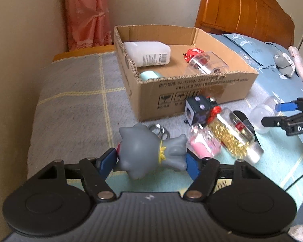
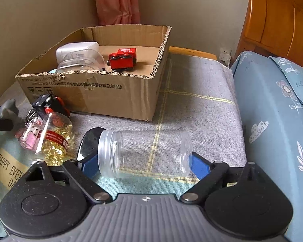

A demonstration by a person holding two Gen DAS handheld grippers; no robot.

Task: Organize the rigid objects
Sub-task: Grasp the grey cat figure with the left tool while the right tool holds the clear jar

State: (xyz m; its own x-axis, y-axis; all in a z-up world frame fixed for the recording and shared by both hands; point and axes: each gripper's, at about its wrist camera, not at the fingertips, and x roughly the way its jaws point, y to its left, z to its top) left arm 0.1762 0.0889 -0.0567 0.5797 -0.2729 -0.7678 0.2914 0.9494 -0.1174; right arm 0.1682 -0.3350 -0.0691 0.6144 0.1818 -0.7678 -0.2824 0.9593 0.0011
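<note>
Keyring (image 1: 158, 130) half behind grey toy (image 1: 151, 153)

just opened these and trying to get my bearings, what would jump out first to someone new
Each gripper is shut on something: the left gripper clamps a grey cat-like figurine, and the right gripper holds a clear plastic jar sideways. Behind them on the bed sits an open cardboard box already holding a white bottle and a red toy. A cluster of loose items, including a bottle of gold flakes, lies in front of the box.
</note>
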